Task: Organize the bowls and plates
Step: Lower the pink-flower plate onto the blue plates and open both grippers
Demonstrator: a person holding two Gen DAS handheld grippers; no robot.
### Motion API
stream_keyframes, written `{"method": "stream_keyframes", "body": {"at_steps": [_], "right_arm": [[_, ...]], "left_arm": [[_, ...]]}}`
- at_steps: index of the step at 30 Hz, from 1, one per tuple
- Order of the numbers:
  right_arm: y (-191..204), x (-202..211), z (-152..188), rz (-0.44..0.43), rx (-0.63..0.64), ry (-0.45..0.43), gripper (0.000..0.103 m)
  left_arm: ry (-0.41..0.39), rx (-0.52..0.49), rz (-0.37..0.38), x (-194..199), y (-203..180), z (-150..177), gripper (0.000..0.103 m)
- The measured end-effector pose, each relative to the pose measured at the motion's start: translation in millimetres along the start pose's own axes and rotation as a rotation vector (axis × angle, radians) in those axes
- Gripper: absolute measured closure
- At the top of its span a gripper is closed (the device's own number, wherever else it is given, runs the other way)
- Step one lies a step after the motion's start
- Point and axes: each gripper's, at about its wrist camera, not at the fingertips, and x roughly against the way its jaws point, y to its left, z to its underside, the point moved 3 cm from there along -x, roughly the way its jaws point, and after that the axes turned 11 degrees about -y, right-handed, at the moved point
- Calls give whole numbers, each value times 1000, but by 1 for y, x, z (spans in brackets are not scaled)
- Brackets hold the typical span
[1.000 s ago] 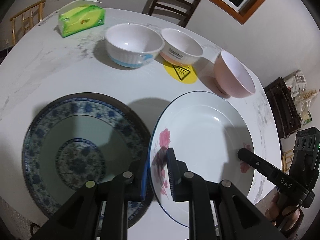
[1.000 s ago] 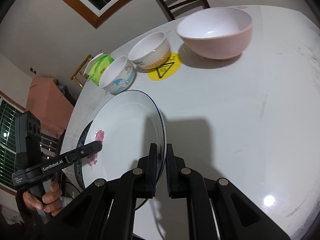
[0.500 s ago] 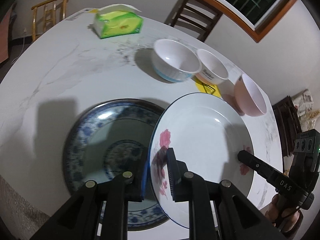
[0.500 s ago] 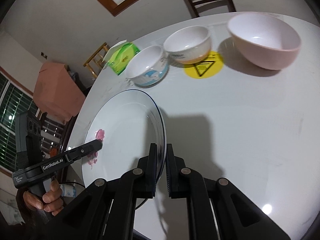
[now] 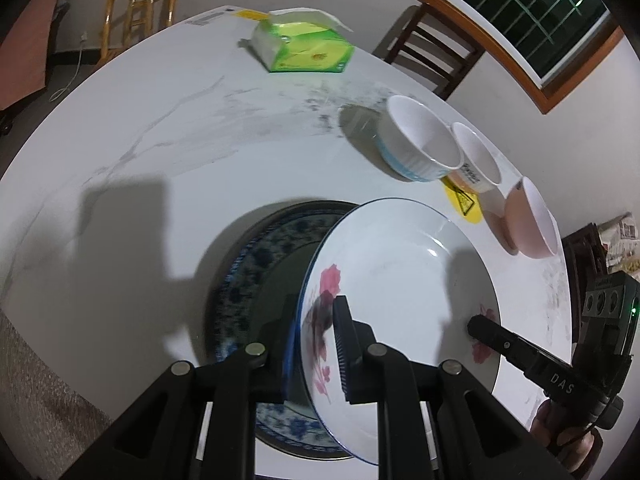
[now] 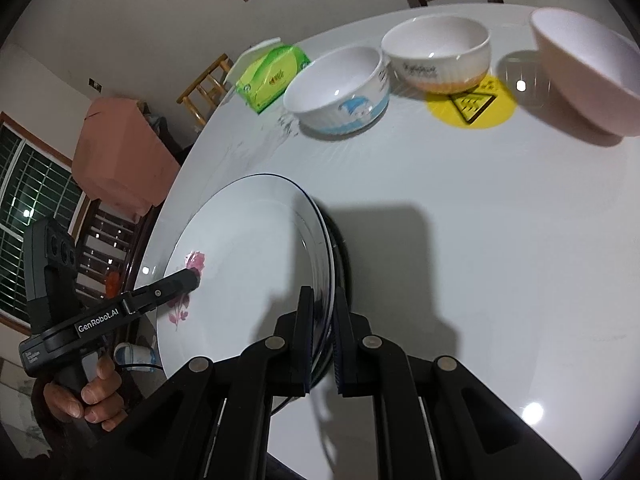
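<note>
1. Grippers first, nearest the cams. Left gripper: jaws nearly closed, pinching the near-left rim of the white rose plate. Right gripper: jaws clamped tight on the opposite rim of the same plate. Both pinch rim only, no fingers under the base.
2. White rose plate: held between the two grippers, tilted, overlapping the right part of the blue-patterned plate. Can't tell if it touches the lower plate or hangs clear of it.
3. Blue-patterned plate: flat on the white marble table, near edge, partly hidden by the white plate. In right wrist view only a dark sliver shows behind the white plate's rim.
4. Mid-far, right side: three bowls in a row. Blue-banded bowl, then orange-banded bowl just beside it, then pink bowl. Yellow warning sticker on the table between them. Not stacked yet.
5. Far: green tissue pack, well apart from the dishes. Chairs beyond the table.
6. Step in hand (judgement): stacking white plate onto blue one. Next move calls for centring it over the blue plate, levelling, lowering both hands together, then letting go on both sides at once. Bowls prob. after that.
</note>
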Motion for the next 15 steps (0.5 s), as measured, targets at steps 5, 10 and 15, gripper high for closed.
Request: {"method": "stream_keyframes", "body": {"at_steps": [5,10,15], "right_arm": [[9,-17,6,3,12,32,93],[13,-30,10,11,15,58,93],[14,-39,9,24,18,73,93]], "left_arm": [[10,18,-22,-5,17,1,86],[28,31,-31,-12,25,3,86],[36,32,-48,-15,29,5,86]]}}
